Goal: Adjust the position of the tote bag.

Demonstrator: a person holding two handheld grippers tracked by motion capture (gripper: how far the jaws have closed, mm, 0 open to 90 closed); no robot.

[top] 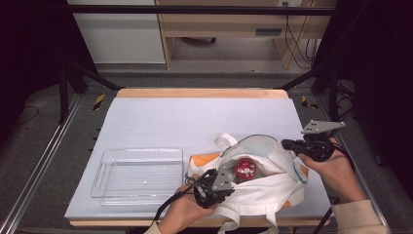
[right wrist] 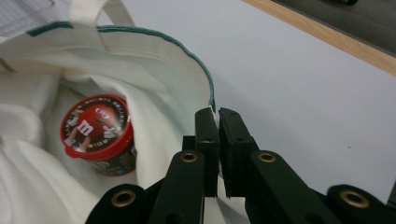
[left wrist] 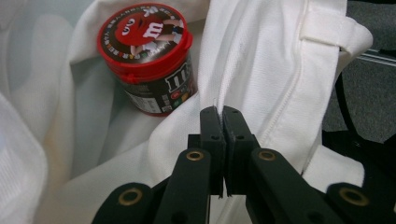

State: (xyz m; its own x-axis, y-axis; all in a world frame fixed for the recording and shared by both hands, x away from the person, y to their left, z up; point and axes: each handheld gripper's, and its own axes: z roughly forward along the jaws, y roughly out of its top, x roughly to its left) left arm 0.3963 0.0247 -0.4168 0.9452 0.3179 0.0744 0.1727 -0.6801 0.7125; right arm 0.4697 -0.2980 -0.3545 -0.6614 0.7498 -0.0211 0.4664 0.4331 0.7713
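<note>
White bag (top: 263, 187) held open, tub (top: 245, 168) inside.
The cloth bag lies near the table's front edge; the red-lidded candy tub sits tilted in its mouth, lid up.

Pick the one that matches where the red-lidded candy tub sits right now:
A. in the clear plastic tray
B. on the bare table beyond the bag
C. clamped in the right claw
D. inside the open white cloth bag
D: the candy tub stands inside the white cloth bag, cloth folded around it on all sides, while the left claw and right claw each pinch the bag's edge and hold its mouth open.
</note>
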